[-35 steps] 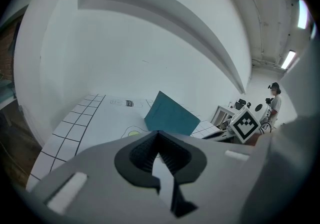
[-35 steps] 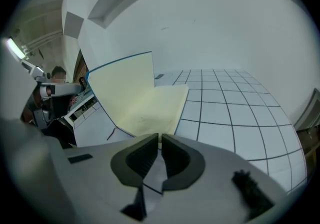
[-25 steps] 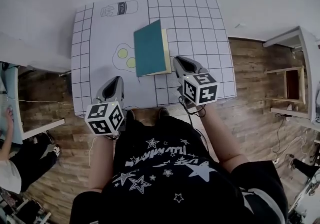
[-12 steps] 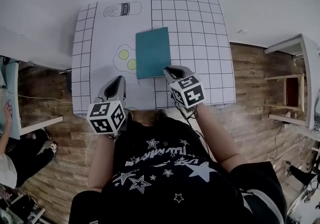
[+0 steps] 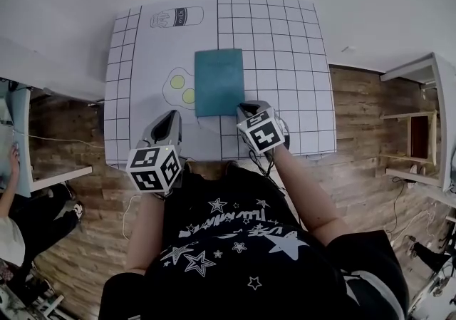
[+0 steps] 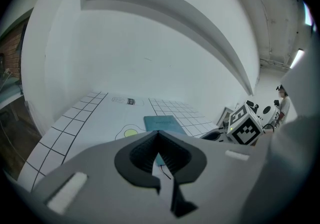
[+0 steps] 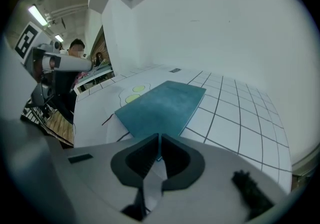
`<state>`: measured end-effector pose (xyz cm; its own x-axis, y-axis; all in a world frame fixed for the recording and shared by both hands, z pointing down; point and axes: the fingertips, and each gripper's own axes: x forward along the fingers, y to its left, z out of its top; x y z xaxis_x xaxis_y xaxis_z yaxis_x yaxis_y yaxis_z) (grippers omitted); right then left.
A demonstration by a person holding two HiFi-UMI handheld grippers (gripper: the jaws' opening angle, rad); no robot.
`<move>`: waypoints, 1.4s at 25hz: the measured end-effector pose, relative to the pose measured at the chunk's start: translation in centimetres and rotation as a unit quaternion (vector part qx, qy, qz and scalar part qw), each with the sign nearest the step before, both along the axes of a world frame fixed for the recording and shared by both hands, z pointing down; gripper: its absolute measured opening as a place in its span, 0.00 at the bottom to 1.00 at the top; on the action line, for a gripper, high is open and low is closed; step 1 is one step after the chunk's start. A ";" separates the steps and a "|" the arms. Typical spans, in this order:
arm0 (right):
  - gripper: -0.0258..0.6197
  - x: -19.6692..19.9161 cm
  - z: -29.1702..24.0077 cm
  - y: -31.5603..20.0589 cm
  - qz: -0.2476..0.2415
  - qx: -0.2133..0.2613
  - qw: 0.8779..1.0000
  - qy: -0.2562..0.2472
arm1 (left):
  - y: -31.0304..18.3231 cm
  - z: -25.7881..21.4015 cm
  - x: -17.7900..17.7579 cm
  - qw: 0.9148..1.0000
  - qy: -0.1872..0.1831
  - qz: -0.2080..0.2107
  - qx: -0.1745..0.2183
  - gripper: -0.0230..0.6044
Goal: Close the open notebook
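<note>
The teal notebook [image 5: 219,81] lies shut and flat on the gridded white table mat [image 5: 278,40], next to a fried-egg drawing. My right gripper [image 5: 246,108] is shut, its tips just at the notebook's near right corner; whether they touch it I cannot tell. In the right gripper view the cover [image 7: 162,106] spreads out just beyond the closed right gripper [image 7: 159,138]. My left gripper [image 5: 171,117] hangs shut over the table's front edge, left of the notebook and apart from it. From the left gripper [image 6: 158,134] the notebook [image 6: 162,123] lies straight ahead.
A milk-bottle drawing [image 5: 177,18] marks the mat's far left. The white wall runs behind the table. A white shelf unit [image 5: 427,119] stands to the right on the wooden floor. Another person [image 5: 8,190] sits at a desk at far left.
The notebook's cover, tilted up with the page edges showing a second ago, now lies flat. My right gripper came down and left to the near right corner. The left gripper stayed put.
</note>
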<state>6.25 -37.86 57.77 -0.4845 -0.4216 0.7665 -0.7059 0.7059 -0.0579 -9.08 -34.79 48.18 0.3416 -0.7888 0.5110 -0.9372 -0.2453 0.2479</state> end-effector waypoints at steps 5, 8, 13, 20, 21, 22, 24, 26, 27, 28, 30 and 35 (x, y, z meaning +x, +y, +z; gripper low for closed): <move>0.08 -0.2 0.2 0.0 -0.005 -0.024 1.000 -0.004 | 0.4 0.0 0.2 1.000 0.000 -0.015 -0.008 0.05; 0.08 0.0 0.3 -0.2 -0.010 -0.045 0.999 -0.014 | 1.0 0.2 0.4 0.999 0.021 -0.029 -0.021 0.05; 0.08 0.0 -0.2 -0.1 -0.034 -0.043 0.998 -0.035 | 1.5 0.1 0.5 0.999 0.018 -0.034 -0.030 0.05; 0.08 2.2 -2.7 1.2 0.016 -0.010 0.990 -0.143 | 3.6 0.9 1.4 0.999 0.021 -0.018 -0.042 0.05; 0.08 2.8 -3.0 1.6 0.022 -0.007 0.989 -0.147 | 4.0 1.0 1.5 0.999 0.023 -0.015 -0.043 0.05; 0.08 3.4 -3.3 1.9 0.030 -0.003 0.988 -0.148 | 4.4 1.0 1.5 0.999 0.026 -0.011 -0.042 0.05; 0.08 4.7 -3.8 2.7 0.046 0.006 0.988 -0.146 | 5.3 0.8 1.5 0.999 0.033 -0.003 -0.037 0.05; 0.08 5.7 -4.4 3.8 0.065 0.017 0.988 -0.138 | 6.6 0.7 1.3 0.999 0.038 0.004 -0.033 0.05; 0.08 6.1 -4.8 4.5 0.073 0.024 0.988 -0.134 | 7.4 0.7 1.1 0.999 0.041 0.008 -0.031 0.05; 0.08 6.3 -5.2 5.4 0.081 0.031 0.987 -0.132 | 8.2 0.7 0.9 0.999 0.043 0.012 -0.029 0.05; 0.08 6.5 -6.0 7.3 0.097 0.045 0.985 -0.133 | 10.2 0.7 0.4 0.998 0.048 0.019 -0.025 0.05; 0.08 6.2 -7.5 12.4 0.134 0.070 0.976 -0.155 | 15.7 0.0 -0.8 0.999 0.034 0.038 0.003 0.05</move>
<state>12.46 -25.48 50.30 -0.5426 -0.6555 0.5252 -0.8298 0.5152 -0.2143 -9.88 -19.13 48.18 0.4353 -0.7618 0.4799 -0.8964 -0.3174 0.3093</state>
